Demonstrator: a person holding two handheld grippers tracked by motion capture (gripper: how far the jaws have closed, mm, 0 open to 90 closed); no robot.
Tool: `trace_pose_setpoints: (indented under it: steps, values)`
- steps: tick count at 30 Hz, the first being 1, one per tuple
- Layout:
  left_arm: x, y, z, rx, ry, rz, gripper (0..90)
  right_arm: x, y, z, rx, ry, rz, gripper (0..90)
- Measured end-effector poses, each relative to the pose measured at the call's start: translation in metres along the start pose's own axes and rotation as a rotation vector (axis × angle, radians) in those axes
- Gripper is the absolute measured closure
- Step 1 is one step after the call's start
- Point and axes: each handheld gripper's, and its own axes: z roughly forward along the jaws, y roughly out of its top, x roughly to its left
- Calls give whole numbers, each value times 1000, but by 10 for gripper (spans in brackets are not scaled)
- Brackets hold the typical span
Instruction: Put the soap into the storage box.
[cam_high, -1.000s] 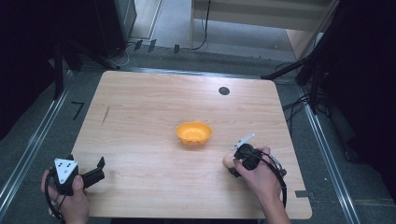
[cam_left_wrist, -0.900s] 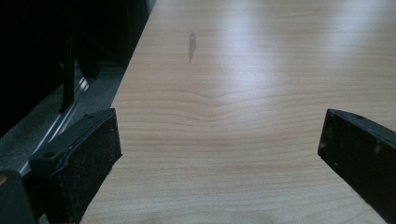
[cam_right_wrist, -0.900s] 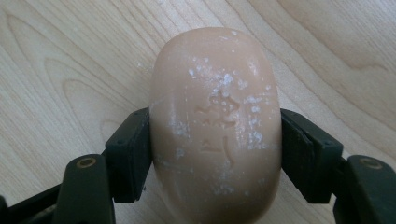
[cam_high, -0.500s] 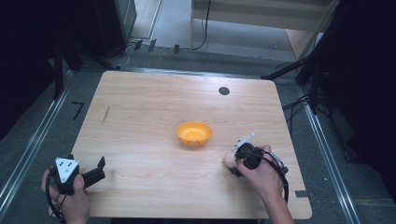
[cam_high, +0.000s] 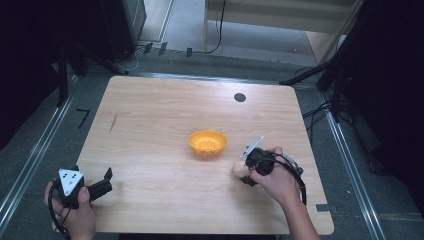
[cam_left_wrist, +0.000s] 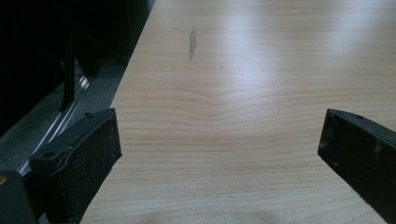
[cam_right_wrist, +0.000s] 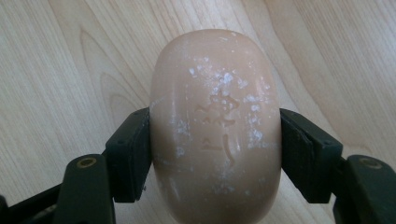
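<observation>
Overhead, I looked down on a light wooden tabletop (cam_high: 150, 125) with rounded corners, set on a grey floor with dark surroundings. Near its centre sat a small orange bowl (cam_high: 207, 142), upright. A small dark round disc (cam_high: 240, 97) was set into the tabletop at about 1 o'clock from the bowl, near the far edge.

My right hand-held gripper (cam_high: 244, 172) lay at about 4 o'clock from the bowl, close to it but apart, with the person's right hand (cam_high: 275, 177) wrapped around its black body and a grey plate on top. In the right gripper view, its two black jaws were clamped on either side of a bar of soap (cam_right_wrist: 215, 126), a peach-coloured rounded oval with characters pressed into its face and white flecks across it. The soap stood on its narrow axis between the jaws, with the wood grain directly behind it; I could not tell whether it touched the tabletop.

My left hand-held gripper (cam_high: 106, 179) rested at the near left corner, at about 8 o'clock from the bowl and well apart from it, held in the person's left hand (cam_high: 75, 212). In the left gripper view, its jaws stood wide apart with nothing between them, pointing across bare wood toward a faint dark streak (cam_left_wrist: 192, 42).
</observation>
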Motion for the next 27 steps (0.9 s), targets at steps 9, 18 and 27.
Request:
trace_pose_setpoints:
  steps: [9, 18, 27]
  values:
    - [0, 0, 1, 5, 0, 4, 0, -3, 9, -12, -14, 4, -52, 329]
    - [0, 0, 1, 4, 1, 2, 0, -8, 25, -18, -21, 23, -124, 329]
    - [-1, 0, 0, 2, -8, 9, 0, -11, 34, -16, -10, 32, -160, 329]
